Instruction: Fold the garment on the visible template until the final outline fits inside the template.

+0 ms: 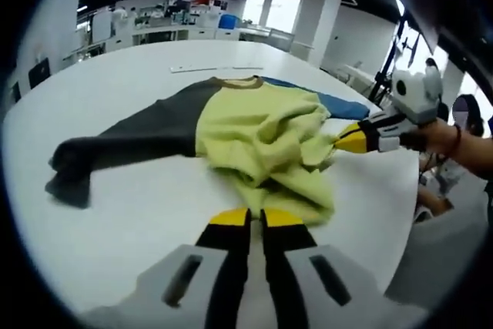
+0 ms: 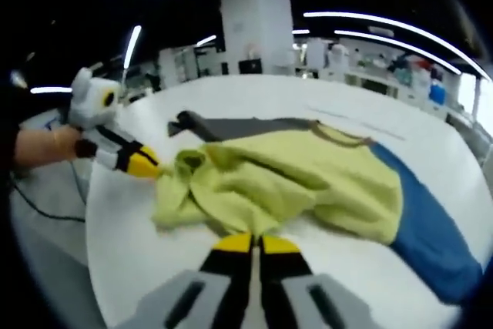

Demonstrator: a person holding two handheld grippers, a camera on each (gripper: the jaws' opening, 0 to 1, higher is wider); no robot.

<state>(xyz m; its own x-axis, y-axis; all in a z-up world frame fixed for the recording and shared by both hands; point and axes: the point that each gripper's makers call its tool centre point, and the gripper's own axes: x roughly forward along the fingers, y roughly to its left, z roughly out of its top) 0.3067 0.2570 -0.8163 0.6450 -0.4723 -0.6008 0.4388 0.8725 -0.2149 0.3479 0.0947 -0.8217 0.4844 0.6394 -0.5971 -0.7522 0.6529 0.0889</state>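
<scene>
On table (image 1: pixel 139 206), garment (image 1: pixel 262 132) between grippers.

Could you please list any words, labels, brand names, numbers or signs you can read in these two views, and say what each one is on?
There is no readable text.
The garment, yellow-green with one dark grey sleeve and one blue sleeve, shows no print or visible label.
The white table is unmarked where it can be seen.
The left gripper and right gripper show plain black and yellow fingers.
The background equipment is too blurred to read.
</scene>
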